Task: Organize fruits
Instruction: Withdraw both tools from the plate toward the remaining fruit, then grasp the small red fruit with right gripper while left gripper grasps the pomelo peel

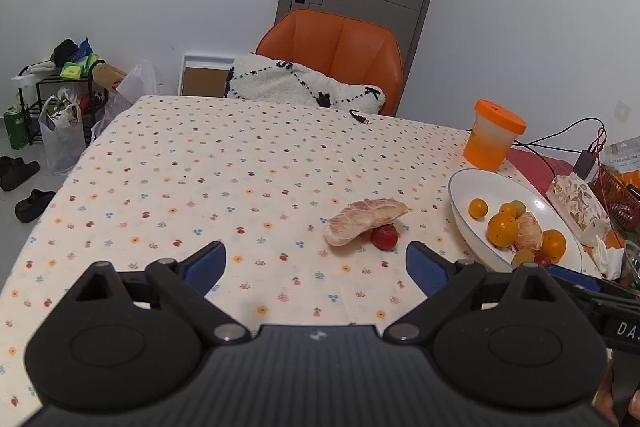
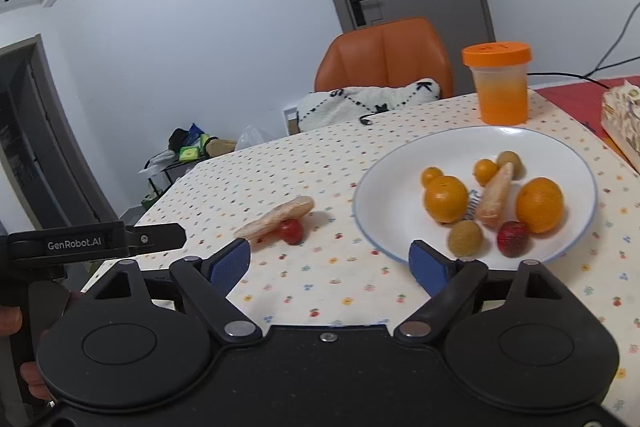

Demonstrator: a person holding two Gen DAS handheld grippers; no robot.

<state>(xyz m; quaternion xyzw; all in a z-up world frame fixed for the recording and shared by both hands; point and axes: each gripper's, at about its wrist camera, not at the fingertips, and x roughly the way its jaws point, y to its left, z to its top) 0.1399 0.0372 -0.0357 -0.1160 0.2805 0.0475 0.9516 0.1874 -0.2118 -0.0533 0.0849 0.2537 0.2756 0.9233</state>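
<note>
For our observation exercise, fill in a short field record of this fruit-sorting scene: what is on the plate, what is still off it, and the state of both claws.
plate: white plate holding two oranges, small yellow-orange and greenish fruits, a peeled segment and a red fruit
off plate: pomelo segment resting on a red fruit, both on the tablecloth
left claw: open, empty
right claw: open, empty
nearby: orange-lidded container

The left gripper (image 2: 96, 243) body reads "GenRobot.AI"; the right gripper (image 1: 624, 329) body shows "DA".
</note>
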